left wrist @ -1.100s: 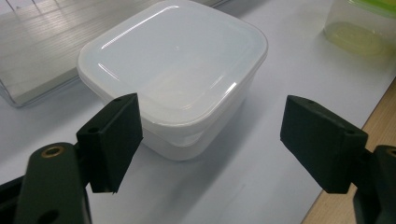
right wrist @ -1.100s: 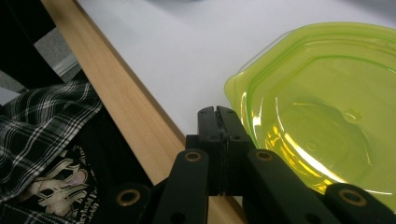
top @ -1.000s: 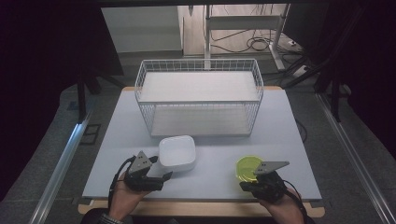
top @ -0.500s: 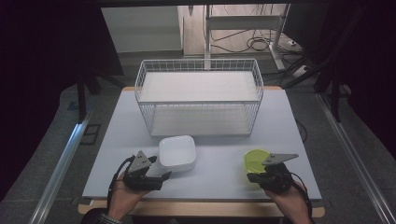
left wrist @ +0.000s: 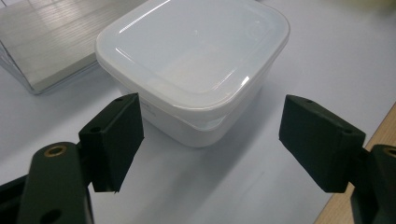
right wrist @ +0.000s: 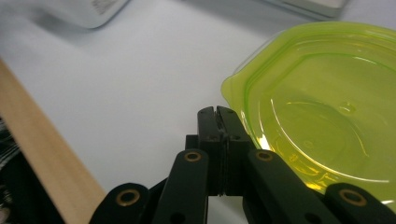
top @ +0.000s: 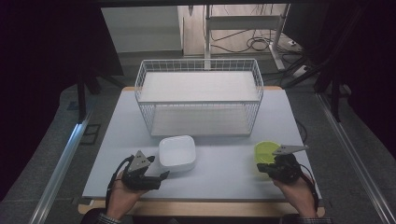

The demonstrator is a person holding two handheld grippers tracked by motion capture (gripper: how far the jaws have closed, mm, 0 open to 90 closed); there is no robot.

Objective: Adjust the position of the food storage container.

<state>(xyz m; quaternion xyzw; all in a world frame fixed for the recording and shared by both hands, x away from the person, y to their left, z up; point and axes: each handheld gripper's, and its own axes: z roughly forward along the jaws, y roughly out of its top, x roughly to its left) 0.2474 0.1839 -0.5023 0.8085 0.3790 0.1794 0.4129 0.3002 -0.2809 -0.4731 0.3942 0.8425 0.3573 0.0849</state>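
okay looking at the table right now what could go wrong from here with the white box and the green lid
1. The right tongs are shut beside the green lid, not on it, so pushing may slide the lid off the table near its front edge.
2. The left tongs stand open just short of the white container; closing there may catch only its near corner, so it could twist free.

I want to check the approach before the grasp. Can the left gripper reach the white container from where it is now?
Probably yes. The left gripper has its jaws open and aimed at the white container, which stands just ahead on the table with its lid on. Nothing lies between them.
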